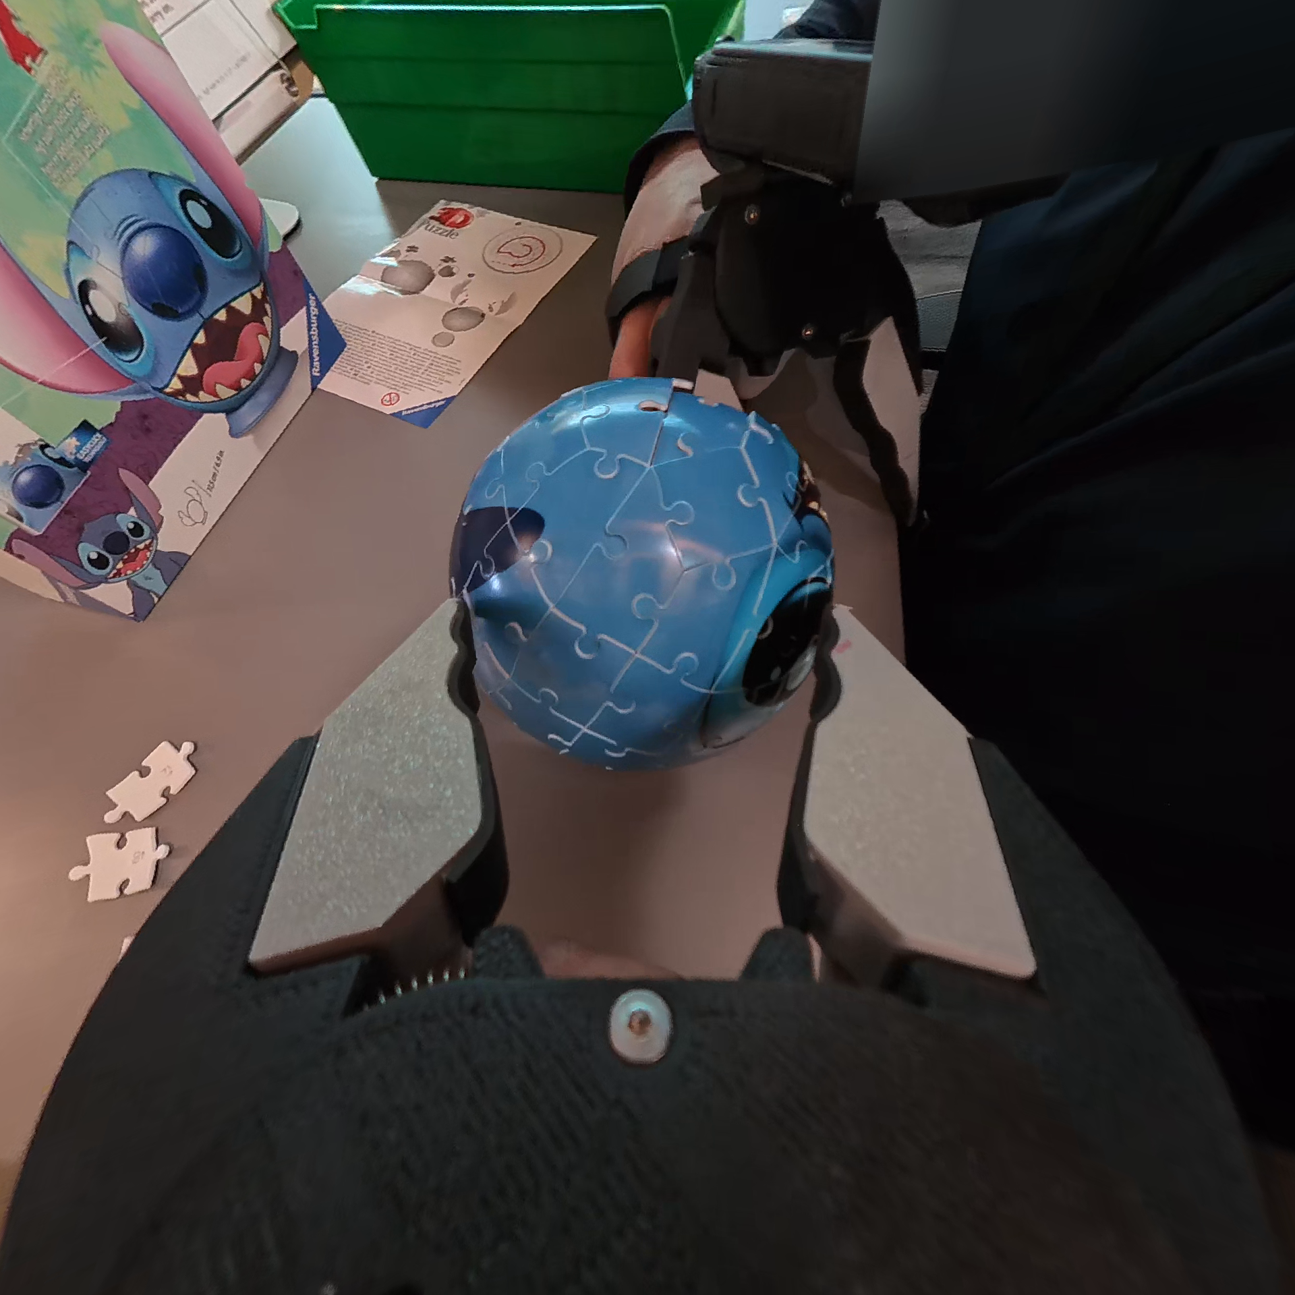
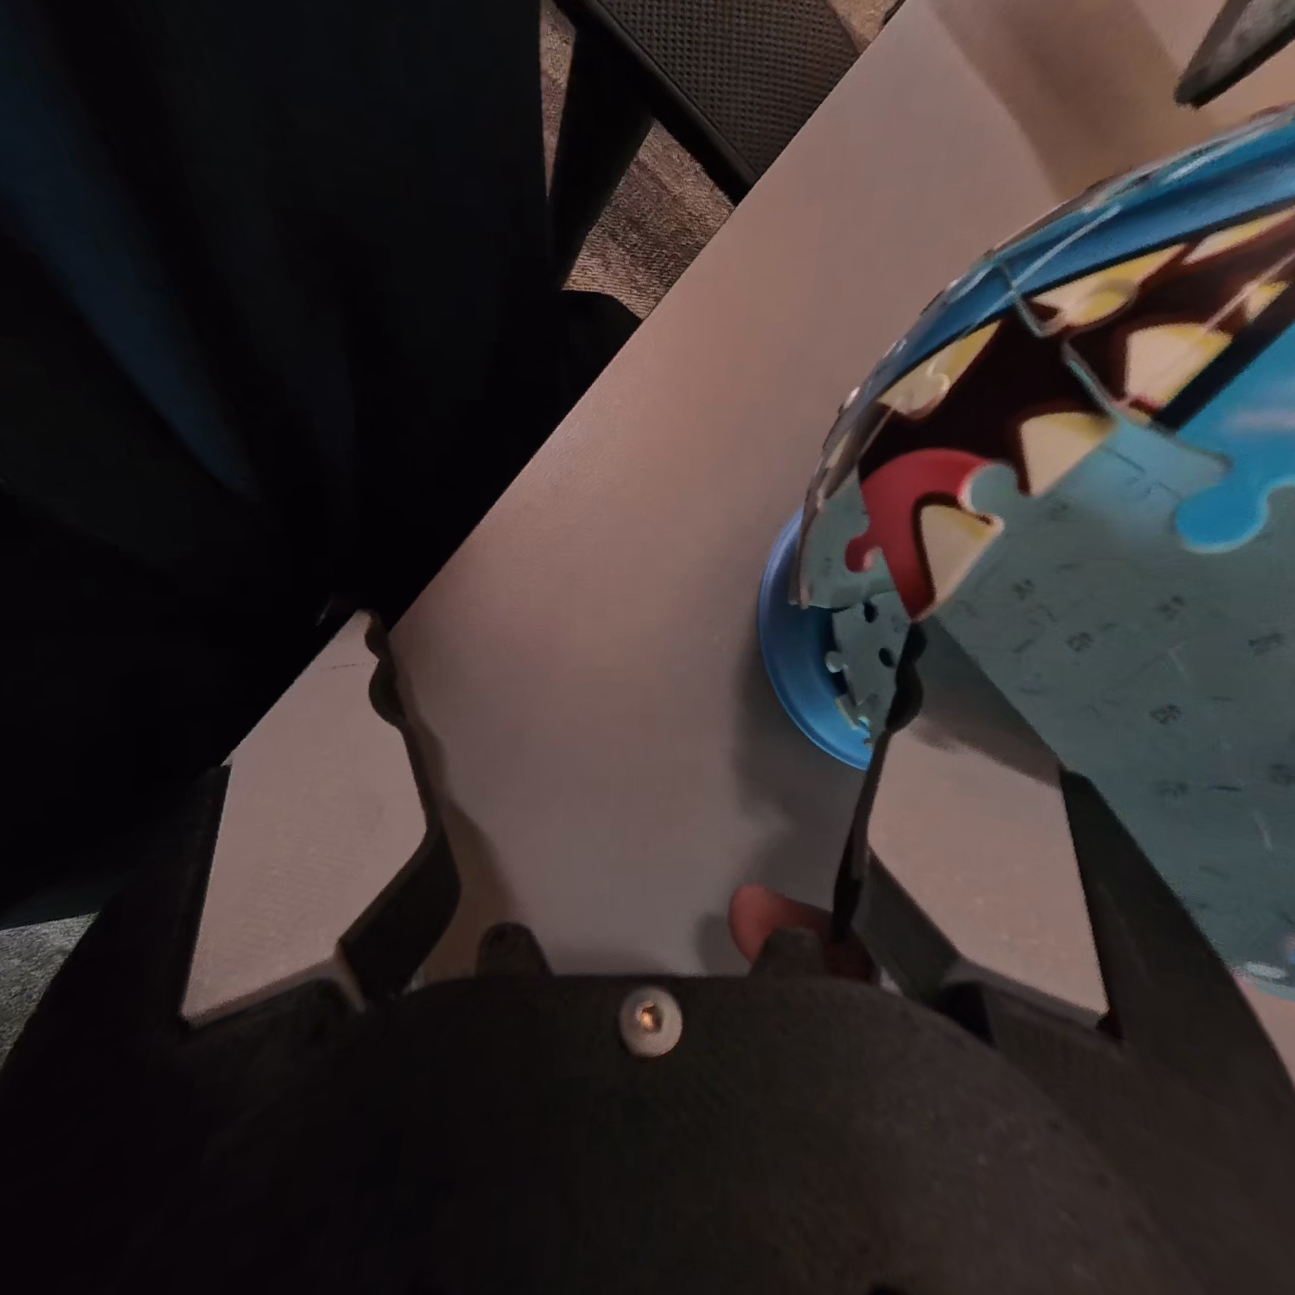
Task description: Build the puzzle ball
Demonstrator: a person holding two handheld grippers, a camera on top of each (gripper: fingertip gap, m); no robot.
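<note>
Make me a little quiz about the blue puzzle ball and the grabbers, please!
1. True or false: the jaws of the left gripper hold the puzzle ball by its two sides.
2. Pick one: what colour is the bin behind the instruction sheet? A red, B green, C yellow.
3. Fill the gap: the jaws of the right gripper are ___ and hold nothing.

Key: 1 true. 2 B. 3 open.
</note>
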